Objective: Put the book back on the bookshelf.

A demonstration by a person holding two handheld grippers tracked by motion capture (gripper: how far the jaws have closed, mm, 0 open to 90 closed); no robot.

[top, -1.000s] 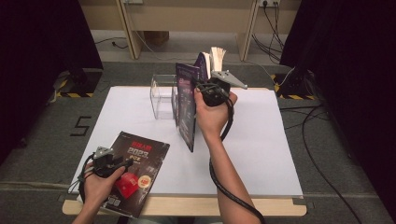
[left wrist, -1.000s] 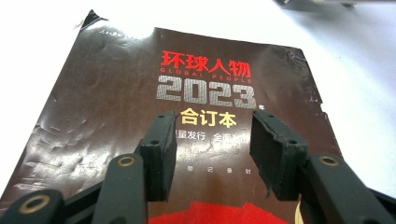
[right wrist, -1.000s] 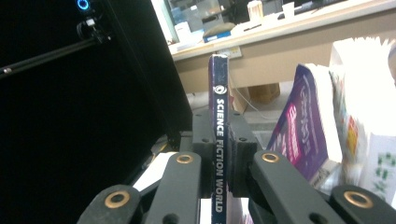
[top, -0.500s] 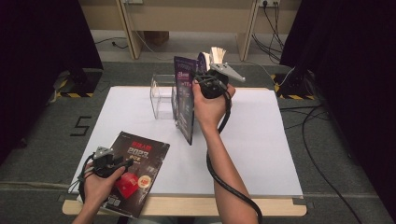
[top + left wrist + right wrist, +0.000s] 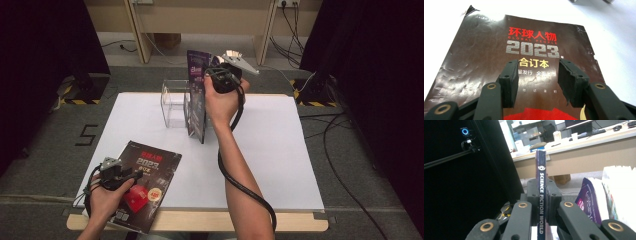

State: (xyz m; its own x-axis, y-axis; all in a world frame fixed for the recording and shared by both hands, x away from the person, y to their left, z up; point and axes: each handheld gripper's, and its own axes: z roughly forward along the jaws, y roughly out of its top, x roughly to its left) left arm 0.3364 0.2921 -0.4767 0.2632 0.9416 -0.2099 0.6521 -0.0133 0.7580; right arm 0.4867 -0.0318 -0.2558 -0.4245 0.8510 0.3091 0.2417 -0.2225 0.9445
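Two grippers are in use, one in each hand: the left gripper (image 5: 131,174) and the right gripper (image 5: 216,76). Each has two black fingers (image 5: 510,82). Two hands and two forearms come in from the bottom edge. On the white tabletop (image 5: 280,150) lies one dark magazine (image 5: 145,185). One purple magazine (image 5: 197,97) stands upright. There is one clear acrylic holder (image 5: 172,102), and further magazines stand in it, too hidden to count.

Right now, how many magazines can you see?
3, perhaps more hidden. One magazine lies flat under the left gripper. One is clamped upright in the right gripper. One purple leans by the clear stand.
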